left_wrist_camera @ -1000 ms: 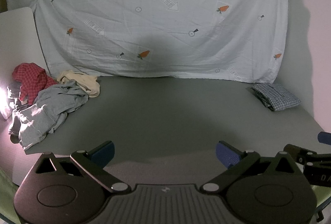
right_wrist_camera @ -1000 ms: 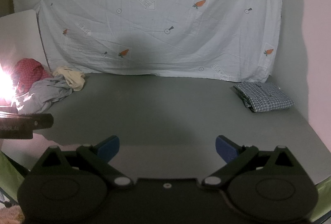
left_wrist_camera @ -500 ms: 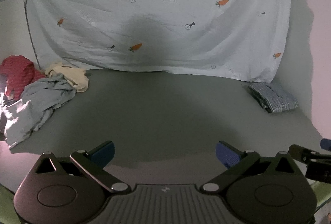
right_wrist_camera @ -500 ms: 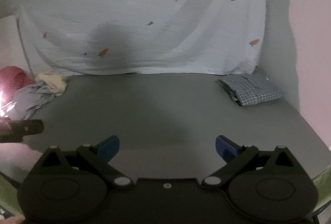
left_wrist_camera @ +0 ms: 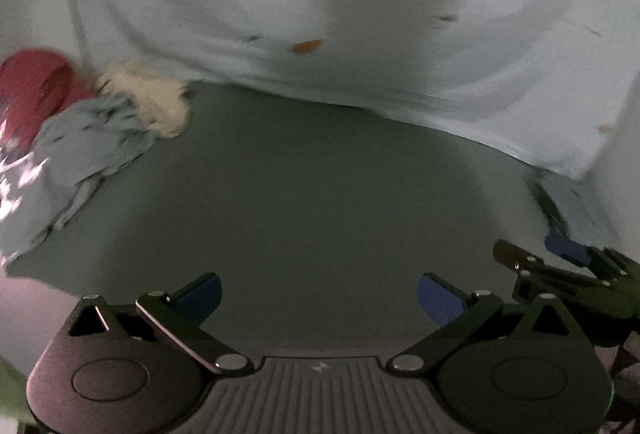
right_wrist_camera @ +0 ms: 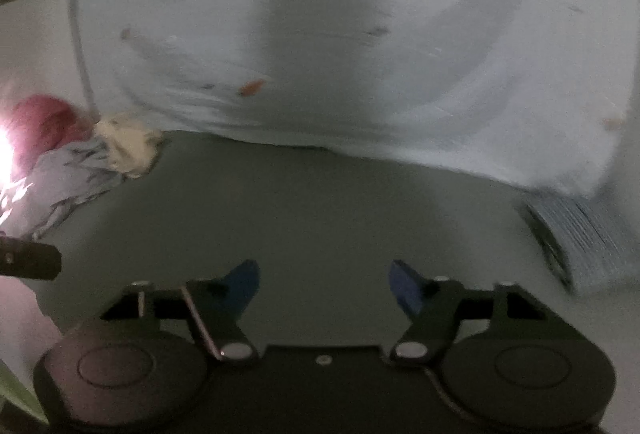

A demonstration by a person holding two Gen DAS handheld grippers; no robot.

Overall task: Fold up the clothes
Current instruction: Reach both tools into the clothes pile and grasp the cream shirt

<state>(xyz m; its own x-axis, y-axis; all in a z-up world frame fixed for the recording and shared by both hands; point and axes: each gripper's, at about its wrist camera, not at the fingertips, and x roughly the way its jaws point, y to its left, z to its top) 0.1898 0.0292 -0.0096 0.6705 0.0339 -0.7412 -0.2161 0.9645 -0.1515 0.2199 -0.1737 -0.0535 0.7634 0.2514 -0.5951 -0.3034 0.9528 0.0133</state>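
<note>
Grey surface [left_wrist_camera: 312,193], both claws level above it, empty.
L claw [left_wrist_camera: 318,294] & R claw [right_wrist_camera: 325,284] spread wide; crumpled clothes pile [left_wrist_camera: 92,129] far left, folded checked shirt [right_wrist_camera: 592,238] far right.

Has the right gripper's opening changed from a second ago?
Yes. The right gripper has narrowed: its blue fingertips sit closer together against its own black body than before, but a gap remains and it holds nothing.
</note>
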